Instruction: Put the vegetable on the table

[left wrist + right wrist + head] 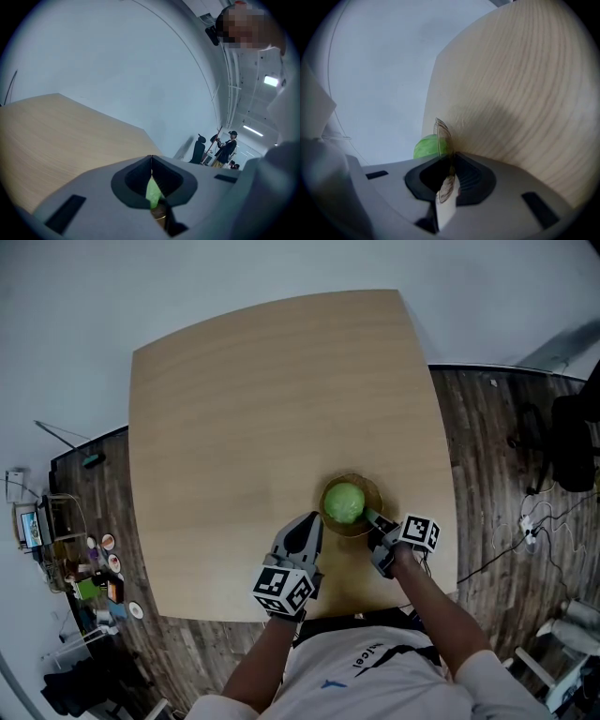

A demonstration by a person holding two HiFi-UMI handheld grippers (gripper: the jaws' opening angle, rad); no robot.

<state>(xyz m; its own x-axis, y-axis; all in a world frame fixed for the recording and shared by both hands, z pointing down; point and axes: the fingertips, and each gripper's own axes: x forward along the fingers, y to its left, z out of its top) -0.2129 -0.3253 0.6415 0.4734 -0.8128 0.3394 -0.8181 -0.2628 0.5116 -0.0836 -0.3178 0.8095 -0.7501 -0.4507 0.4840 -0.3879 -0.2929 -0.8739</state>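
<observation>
Your right gripper (pixel 373 519) is clamped on the near-right rim of a brownish see-through bowl (pixel 370 486), low and right of centre in the head view. In the right gripper view the thin rim (pixel 442 133) runs straight between the jaws of that gripper (pixel 451 158) and both pads press on it. Green round vegetable (pixel 344 502) sits inside the bowl, not on the bare table. In the right gripper view it shows as a green lump (pixel 425 147) just left of the rim, above the jaws. Your left gripper (pixel 314 521) is just beside the bowl's left edge, pointing up-frame; I can't tell if it touches the bowl. In the left gripper view its jaws (pixel 151 159) are together at the tips and hold nothing. Through the slot below the tips you see a sliver of the vegetable (pixel 153 192) and a bit of brown bowl (pixel 160 214) beyond. Marker cubes are at lower centre (pixel 283 589) and lower right (pixel 420 532) of the head view. The light wood table (pixel 262 409) fills the middle of the head view, with the bowl near its lower right edge. The tabletop also fills the left side of the left gripper view (pixel 56 131) and the right side of the right gripper view (pixel 525 93). A dark office chair (pixel 572 442) stands on the dark plank floor (pixel 487 427) at the right edge. A person (pixel 227 149) stands far back, right of centre in the left gripper view.
</observation>
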